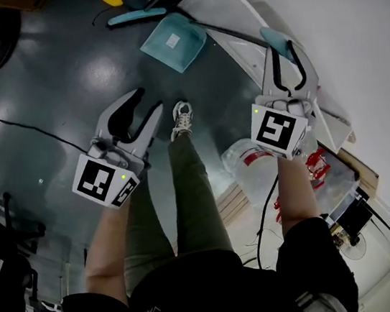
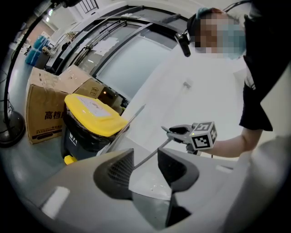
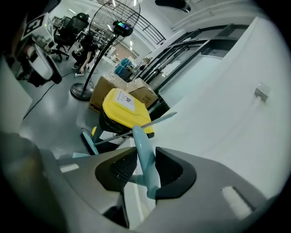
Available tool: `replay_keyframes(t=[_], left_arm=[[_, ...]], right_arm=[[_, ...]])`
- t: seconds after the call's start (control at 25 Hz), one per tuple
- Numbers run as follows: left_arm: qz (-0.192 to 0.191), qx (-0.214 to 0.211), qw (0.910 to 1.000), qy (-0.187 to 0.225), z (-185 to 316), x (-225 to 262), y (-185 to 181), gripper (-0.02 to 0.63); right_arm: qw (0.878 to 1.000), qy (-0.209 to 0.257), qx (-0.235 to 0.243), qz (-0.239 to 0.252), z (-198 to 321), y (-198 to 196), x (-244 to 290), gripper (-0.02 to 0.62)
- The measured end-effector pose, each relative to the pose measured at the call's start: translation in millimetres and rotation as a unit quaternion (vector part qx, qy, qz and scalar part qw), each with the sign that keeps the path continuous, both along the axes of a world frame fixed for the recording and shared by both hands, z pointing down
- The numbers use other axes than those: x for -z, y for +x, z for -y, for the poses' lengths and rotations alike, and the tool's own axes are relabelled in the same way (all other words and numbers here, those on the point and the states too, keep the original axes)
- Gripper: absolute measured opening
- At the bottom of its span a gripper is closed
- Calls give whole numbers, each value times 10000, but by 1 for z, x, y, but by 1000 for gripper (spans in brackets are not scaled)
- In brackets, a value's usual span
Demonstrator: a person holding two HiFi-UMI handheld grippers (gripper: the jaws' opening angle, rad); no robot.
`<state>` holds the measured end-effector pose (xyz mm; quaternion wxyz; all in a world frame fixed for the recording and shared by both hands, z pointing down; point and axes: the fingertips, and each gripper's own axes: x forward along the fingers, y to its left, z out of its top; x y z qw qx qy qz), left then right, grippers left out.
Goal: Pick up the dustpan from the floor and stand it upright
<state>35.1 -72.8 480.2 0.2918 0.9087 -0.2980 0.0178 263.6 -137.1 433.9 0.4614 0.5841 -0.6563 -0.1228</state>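
Observation:
The teal dustpan [image 1: 173, 42] rests on the dark floor by the white wall, its thin long handle [image 1: 231, 33] rising towards my right gripper [image 1: 284, 55]. The handle's teal grip [image 3: 144, 154] stands between that gripper's jaws. It leans on the right jaw, with a gap to the left jaw, so the gripper is open around it. My left gripper [image 1: 138, 113] hangs open and empty above the floor, left of the person's shoe [image 1: 183, 117]. From the left gripper view [image 2: 145, 170] I see the right gripper [image 2: 182, 133] and the handle's rod [image 2: 150, 157].
A black bin with a yellow lid [image 3: 122, 109] and cardboard boxes [image 2: 45, 109] stand along the wall beyond the dustpan. A standing fan [image 3: 116, 27] is further left, with a cable across the floor [image 1: 8, 121]. A clear plastic container [image 1: 254, 164] sits near the person's right side.

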Motion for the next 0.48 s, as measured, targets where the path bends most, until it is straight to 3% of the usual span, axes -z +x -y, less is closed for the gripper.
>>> replay_keyframes(t=[0.48], left_arm=[[92,-404,9989,212,-4,37,-3,172]], right_arm=[[9966,-145,-295,751,-32,-23,-16,126]])
